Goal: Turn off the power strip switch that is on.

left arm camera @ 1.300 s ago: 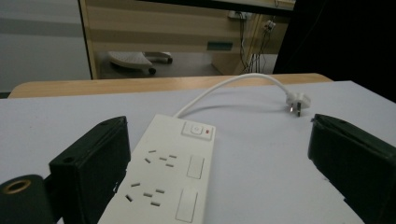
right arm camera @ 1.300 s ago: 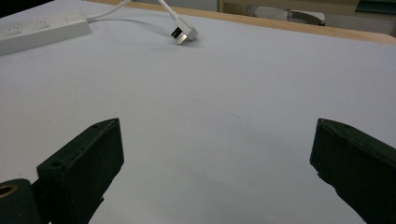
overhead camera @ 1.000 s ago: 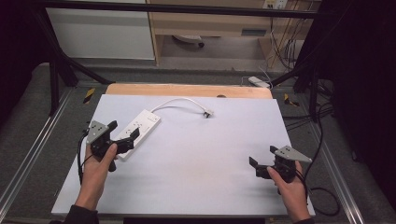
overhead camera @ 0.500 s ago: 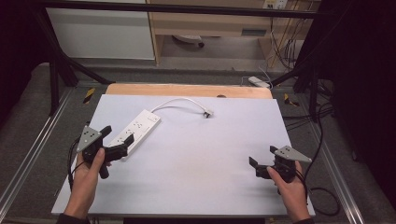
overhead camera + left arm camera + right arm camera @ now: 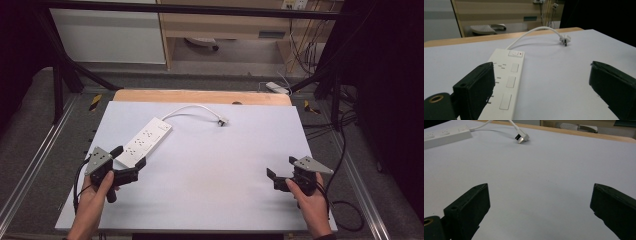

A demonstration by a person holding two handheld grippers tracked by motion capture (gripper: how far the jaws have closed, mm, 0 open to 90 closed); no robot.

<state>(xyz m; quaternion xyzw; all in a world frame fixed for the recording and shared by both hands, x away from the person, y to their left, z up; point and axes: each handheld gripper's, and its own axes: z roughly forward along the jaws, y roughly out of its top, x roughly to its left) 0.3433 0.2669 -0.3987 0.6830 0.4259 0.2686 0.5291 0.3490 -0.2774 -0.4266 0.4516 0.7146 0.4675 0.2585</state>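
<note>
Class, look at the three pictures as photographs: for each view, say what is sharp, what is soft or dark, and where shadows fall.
High view: even light on the white board, dark surroundings at both sides. Left gripper view: the power strip is fairly sharp, the near fingers soft, and the cable casts a faint shadow. Right gripper view: the plug is clear with a small shadow beside it; its own fingers are blurred.

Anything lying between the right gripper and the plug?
Nothing: in the right gripper view, bare white tabletop runs from the open right gripper to the plug.

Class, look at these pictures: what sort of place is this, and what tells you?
Probably a lab or recording workspace: a white table set within a black metal frame, loose cables hanging behind, and a power strip lying unplugged.
</note>
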